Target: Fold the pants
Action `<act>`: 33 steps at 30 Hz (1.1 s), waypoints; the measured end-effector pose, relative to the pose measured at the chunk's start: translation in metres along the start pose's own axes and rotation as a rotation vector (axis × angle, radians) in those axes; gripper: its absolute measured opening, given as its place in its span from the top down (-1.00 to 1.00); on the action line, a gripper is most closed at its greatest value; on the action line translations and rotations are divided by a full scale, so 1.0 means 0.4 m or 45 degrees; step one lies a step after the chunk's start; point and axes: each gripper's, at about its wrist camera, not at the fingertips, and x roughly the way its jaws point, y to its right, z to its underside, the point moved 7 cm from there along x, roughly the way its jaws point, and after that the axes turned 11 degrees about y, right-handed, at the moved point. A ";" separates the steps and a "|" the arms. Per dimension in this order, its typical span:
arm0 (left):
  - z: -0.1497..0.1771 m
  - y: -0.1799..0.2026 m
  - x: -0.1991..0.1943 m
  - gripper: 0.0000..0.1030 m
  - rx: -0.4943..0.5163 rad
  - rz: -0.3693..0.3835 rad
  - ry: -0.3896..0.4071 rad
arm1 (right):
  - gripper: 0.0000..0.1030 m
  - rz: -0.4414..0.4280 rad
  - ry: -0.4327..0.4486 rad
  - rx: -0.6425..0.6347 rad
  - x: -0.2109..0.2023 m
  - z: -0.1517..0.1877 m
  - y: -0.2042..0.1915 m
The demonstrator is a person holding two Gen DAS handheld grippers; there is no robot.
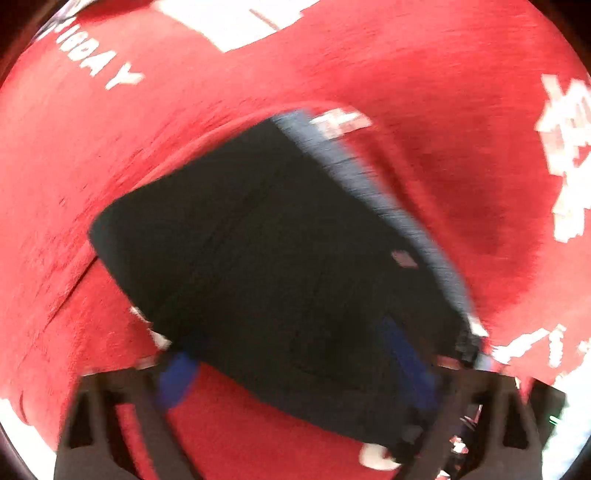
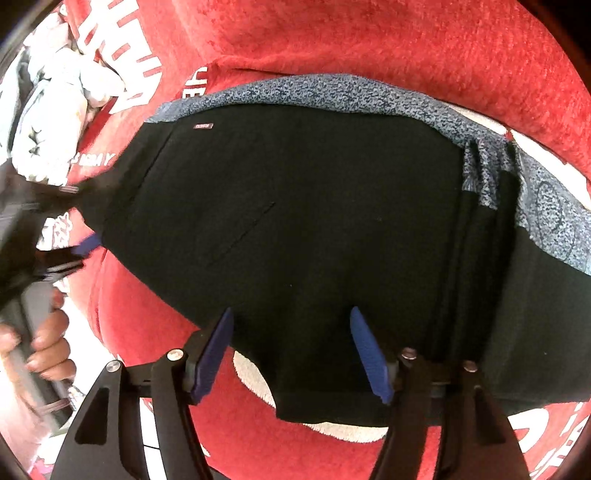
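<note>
Black pants (image 2: pixel 314 221) with a blue-grey speckled waistband (image 2: pixel 332 92) lie folded on a red cloth. My right gripper (image 2: pixel 291 354) stands open over their near edge, with black fabric between its blue pads (image 2: pixel 369 354) but no squeeze visible. In the blurred left wrist view the pants (image 1: pixel 277 240) fill the middle. My left gripper (image 1: pixel 291 369) straddles their near corner, one blue pad (image 1: pixel 177 376) at the cloth's edge and the other over the fabric; its jaws look apart. That same left gripper (image 2: pixel 83 247) shows at the pants' left end, held by a hand (image 2: pixel 48 347).
The red cloth (image 2: pixel 369 37) with white lettering covers the surface under and around the pants. A crumpled white and grey garment (image 2: pixel 55 110) lies at the far left. A white surface (image 1: pixel 240 22) shows beyond the cloth's far edge.
</note>
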 end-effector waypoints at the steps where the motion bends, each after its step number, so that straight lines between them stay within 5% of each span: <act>1: -0.006 0.003 -0.008 -0.18 0.033 -0.028 0.030 | -0.36 -0.011 -0.006 0.008 -0.009 -0.005 0.000; 2: -0.008 0.009 -0.013 0.16 0.069 -0.051 0.044 | -0.37 -0.026 -0.009 0.017 -0.022 -0.014 -0.001; 3: -0.010 0.020 -0.022 0.20 0.139 -0.091 0.069 | -0.37 -0.044 -0.004 0.030 -0.041 -0.029 0.000; 11: 0.076 0.216 -0.081 0.27 1.116 -0.446 0.437 | -0.37 -0.252 0.082 0.055 -0.206 -0.291 -0.041; 13: 0.098 0.228 -0.082 0.27 1.227 -0.475 0.469 | -0.37 -0.328 0.030 0.024 -0.211 -0.353 -0.097; 19: 0.119 0.226 -0.103 0.27 1.304 -0.522 0.496 | -0.37 -0.403 -0.272 -0.299 -0.074 -0.374 -0.353; 25: 0.129 0.244 -0.109 0.27 1.315 -0.510 0.526 | -0.36 -0.351 -0.457 -0.344 0.069 -0.341 -0.418; 27: 0.135 0.258 -0.115 0.27 1.303 -0.489 0.513 | 0.59 -0.361 -0.508 -0.296 0.097 -0.327 -0.399; 33: 0.167 0.400 -0.209 0.27 1.371 -0.357 0.633 | 0.63 -0.529 -0.304 -0.110 -0.038 -0.333 -0.269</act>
